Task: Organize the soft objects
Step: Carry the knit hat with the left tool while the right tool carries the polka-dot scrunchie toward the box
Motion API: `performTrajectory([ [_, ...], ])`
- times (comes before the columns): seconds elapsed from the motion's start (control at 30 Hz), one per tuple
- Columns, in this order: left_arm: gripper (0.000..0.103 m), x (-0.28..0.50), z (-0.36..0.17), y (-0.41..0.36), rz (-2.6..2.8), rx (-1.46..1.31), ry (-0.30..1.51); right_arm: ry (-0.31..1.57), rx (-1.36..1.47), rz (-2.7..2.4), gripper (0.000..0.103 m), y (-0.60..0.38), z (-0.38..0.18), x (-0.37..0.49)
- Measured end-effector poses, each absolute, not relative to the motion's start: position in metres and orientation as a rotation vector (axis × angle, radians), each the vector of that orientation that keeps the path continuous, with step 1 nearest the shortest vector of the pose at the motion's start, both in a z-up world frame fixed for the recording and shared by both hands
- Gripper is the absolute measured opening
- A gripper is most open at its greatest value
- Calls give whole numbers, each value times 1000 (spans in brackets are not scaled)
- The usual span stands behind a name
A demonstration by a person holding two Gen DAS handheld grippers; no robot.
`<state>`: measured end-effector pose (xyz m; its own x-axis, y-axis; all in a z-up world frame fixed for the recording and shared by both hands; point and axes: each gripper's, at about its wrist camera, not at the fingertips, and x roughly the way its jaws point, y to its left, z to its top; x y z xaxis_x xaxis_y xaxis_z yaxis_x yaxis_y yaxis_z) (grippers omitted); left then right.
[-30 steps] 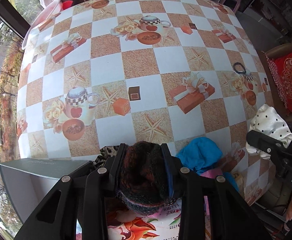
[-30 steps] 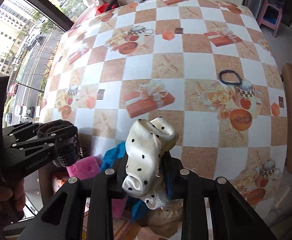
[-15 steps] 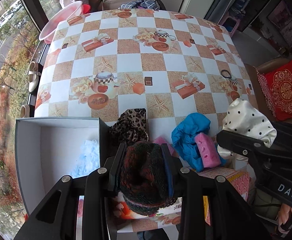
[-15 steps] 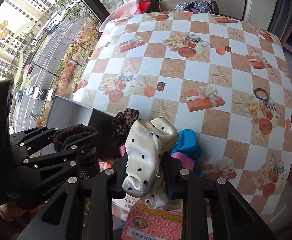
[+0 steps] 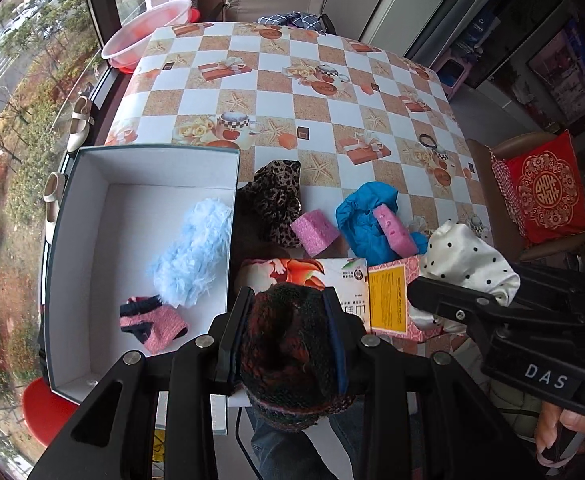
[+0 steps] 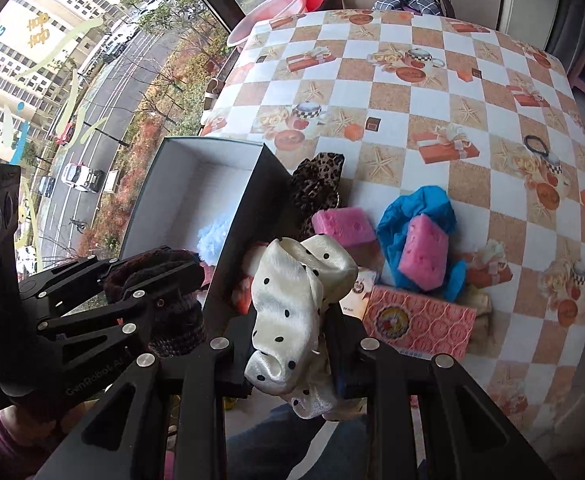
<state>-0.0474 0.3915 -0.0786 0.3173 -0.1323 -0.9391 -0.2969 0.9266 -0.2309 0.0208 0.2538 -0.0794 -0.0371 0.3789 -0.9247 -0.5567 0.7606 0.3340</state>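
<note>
My left gripper [image 5: 288,312] is shut on a dark red-and-green knitted piece [image 5: 288,344], held above the table's near edge beside an open white-lined box [image 5: 144,172]. Inside that box lie a fluffy light-blue item [image 5: 192,252] and a pink-and-black knitted piece [image 5: 152,320]. My right gripper [image 6: 292,320] is shut on a cream satin polka-dot cloth [image 6: 292,292], close to the right of the left gripper [image 6: 152,280]. On the table lie a leopard-print cloth [image 5: 276,196], a blue cloth [image 5: 364,216] and two pink sponges [image 5: 314,232] [image 5: 394,230].
Printed cartons [image 5: 332,276] and a pink patterned carton [image 6: 420,324] lie at the near table edge. A black hair tie [image 5: 426,141] rests at the right of the checked tablecloth [image 5: 332,80]. A pink basin [image 5: 144,28], a chair and a window stand beyond.
Both grippers have pulled back toward the near edge and risen with their cloths. The box, its contents and the pile on the table have come into view.
</note>
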Motion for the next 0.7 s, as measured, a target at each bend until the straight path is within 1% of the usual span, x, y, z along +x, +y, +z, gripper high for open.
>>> performTrajectory([
  [0.27, 36, -90, -78, 404, 140, -414, 1246, 1445, -177, 775, 29, 269, -84, -17],
  [0.7, 36, -115, -70, 429, 215, -444, 1178, 1414, -280, 820, 29, 301, -78, -39],
])
